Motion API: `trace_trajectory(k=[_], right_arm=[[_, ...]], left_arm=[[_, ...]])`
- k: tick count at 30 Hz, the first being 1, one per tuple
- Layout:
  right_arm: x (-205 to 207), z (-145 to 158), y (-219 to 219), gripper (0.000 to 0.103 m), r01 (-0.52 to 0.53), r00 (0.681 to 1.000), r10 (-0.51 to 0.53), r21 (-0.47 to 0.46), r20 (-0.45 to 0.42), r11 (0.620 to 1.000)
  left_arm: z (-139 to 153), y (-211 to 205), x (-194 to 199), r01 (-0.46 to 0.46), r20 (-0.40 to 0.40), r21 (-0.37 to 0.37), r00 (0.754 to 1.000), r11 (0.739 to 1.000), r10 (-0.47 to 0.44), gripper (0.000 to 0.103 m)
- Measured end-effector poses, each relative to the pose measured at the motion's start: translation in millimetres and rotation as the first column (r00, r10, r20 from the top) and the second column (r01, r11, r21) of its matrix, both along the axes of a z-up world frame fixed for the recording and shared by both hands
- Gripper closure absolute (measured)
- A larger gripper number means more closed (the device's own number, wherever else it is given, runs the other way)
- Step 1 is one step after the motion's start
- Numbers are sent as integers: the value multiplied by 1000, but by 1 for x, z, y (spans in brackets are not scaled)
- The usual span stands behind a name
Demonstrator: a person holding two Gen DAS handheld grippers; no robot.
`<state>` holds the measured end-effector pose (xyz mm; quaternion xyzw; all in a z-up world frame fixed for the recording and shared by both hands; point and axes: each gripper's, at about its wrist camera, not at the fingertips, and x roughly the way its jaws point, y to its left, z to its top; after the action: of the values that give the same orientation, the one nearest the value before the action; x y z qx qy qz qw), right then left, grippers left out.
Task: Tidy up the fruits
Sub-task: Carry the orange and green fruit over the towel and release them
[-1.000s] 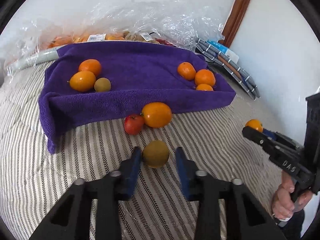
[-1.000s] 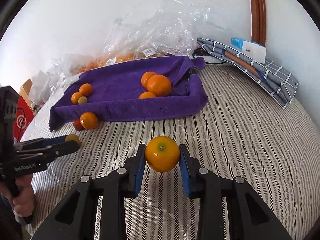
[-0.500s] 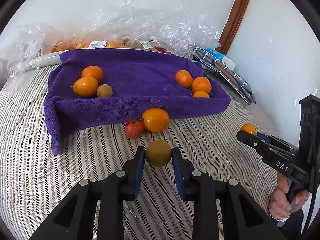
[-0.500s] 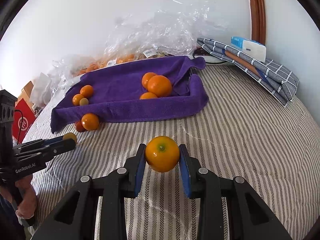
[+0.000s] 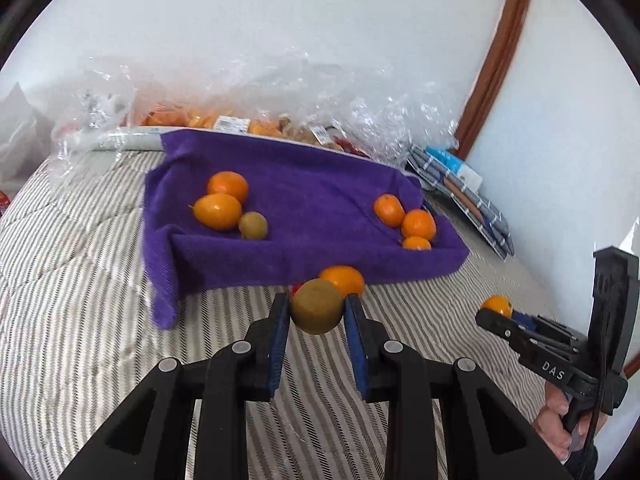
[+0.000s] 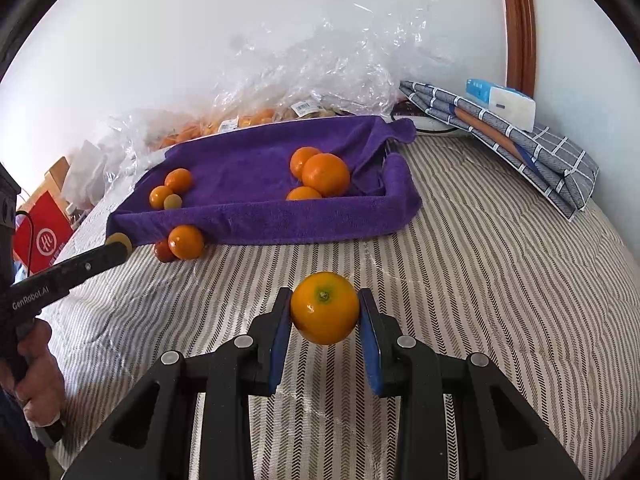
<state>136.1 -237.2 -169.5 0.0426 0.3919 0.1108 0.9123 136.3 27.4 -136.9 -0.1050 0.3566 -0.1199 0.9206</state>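
Note:
My left gripper (image 5: 317, 312) is shut on a green-brown kiwi (image 5: 317, 306) and holds it above the striped bed, in front of the purple towel tray (image 5: 320, 196). My right gripper (image 6: 325, 312) is shut on an orange (image 6: 325, 308), held above the bed, short of the tray (image 6: 260, 160). On the tray's left lie two oranges (image 5: 218, 211) and a kiwi (image 5: 253, 225); on its right lie three oranges (image 5: 418, 224). An orange (image 6: 185, 242) and a small red fruit (image 6: 163, 251) lie on the bed against the tray's front.
Clear plastic bags of fruit (image 5: 280, 92) lie behind the tray by the white wall. A folded checked cloth with a tissue pack (image 6: 516, 128) lies at the right. A red box (image 6: 40, 236) stands at the far left.
My left gripper closed on the kiwi and lifted it off the bed toward the tray. My right gripper kept its orange and barely moved.

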Motion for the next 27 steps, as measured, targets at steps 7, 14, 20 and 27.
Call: trace_trajectory(k=[7,14,20,27], right_arm=[[17,35,2,71,-6,998,6,2,60,1000],[65,53,4,71,30,994,-28,-23,109,999],[95,23,1,71,56,997,-55,-18,47,998],[102,7,5,71,49,999,-48,-40,15,998]], left_arm=[[24,31,17,-91,28,11,995,996,91,77],[29,48,57,-178,23,-15,984,984,179,77],[10,57,68,-213,2,-30,977,977,213,77],[-1,54,70,-168,-21,-60,986,984,167,77]])
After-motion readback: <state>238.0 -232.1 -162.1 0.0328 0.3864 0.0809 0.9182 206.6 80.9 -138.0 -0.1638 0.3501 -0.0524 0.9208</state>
